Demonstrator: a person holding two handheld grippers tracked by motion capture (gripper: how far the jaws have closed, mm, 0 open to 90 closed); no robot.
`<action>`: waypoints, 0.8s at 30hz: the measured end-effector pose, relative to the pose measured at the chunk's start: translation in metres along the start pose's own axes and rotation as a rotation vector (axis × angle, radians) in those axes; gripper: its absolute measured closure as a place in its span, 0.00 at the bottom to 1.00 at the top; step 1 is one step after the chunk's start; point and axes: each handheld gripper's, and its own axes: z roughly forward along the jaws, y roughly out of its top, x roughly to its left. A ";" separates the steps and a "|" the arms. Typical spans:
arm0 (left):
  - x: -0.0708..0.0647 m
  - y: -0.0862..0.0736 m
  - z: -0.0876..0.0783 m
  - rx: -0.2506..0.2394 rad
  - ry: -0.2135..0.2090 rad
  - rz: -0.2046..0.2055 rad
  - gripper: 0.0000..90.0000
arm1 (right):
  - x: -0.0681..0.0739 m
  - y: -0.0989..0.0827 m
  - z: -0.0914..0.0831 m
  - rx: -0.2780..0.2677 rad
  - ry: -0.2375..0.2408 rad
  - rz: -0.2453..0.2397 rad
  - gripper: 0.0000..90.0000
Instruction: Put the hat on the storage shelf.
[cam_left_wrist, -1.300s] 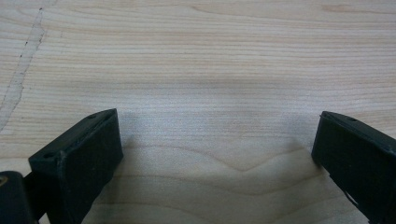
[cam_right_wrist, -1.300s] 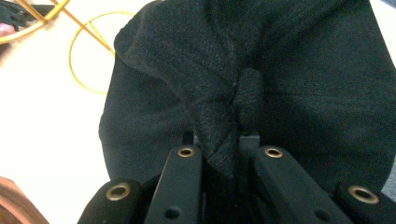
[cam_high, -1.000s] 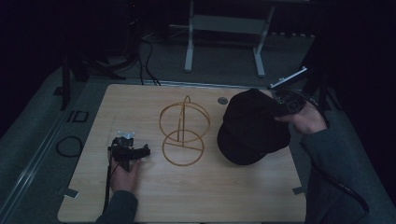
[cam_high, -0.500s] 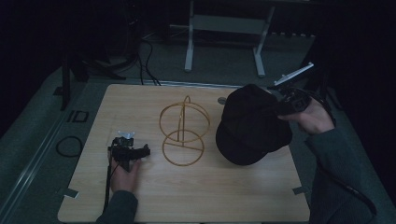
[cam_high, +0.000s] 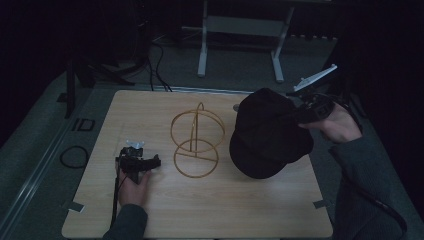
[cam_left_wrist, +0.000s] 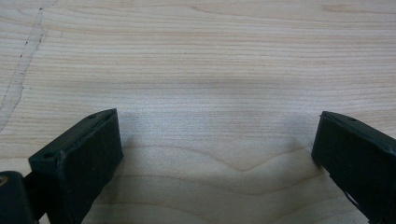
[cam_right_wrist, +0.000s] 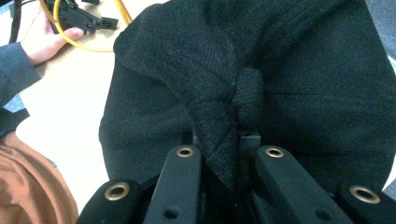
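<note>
Black woven-wool cap (cam_right_wrist: 280, 84), soft, with a coarse nubbly weave and a stiff rounded brim: a pinched fold of its cloth stands between the jaws of the right gripper (cam_right_wrist: 223, 154), which are closed on it. In the high view the cap (cam_high: 267, 135) hangs from that gripper (cam_high: 300, 116) over the right part of the table, crown toward the far edge, brim toward the near one and low over the wood; whether the brim touches the top cannot be told.

Pale wooden table (cam_high: 225, 210), rectangular with rounded corners, matt, with fine wavy grain and a faint scuff line.

Left gripper (cam_high: 156, 162), black, in the person's left hand (cam_high: 132, 184) on the near left of the table: jaws spread wide with bare wood between them, holding nothing; its blocky matt pads (cam_left_wrist: 88, 154) sit low over the grain.

Yellow wire stand (cam_high: 196, 142), thin hoops: an upright ring crossed by a second, over a flat round base ring. It stands at the table's middle, between left gripper and cap, just beside the cap.

Grey floor beyond, with a white metal frame (cam_high: 240, 30) and dark cables.
</note>
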 end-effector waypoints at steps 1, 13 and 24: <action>0.000 0.000 0.000 0.000 0.000 0.000 0.01 | 0.001 0.001 -0.001 -0.001 0.001 -0.005 0.94; 0.000 0.000 0.000 0.000 0.000 0.000 0.01 | 0.011 0.008 -0.009 -0.025 0.037 -0.070 0.93; 0.000 0.000 0.000 -0.002 0.000 0.000 0.01 | 0.019 0.017 -0.018 -0.063 0.077 -0.116 0.93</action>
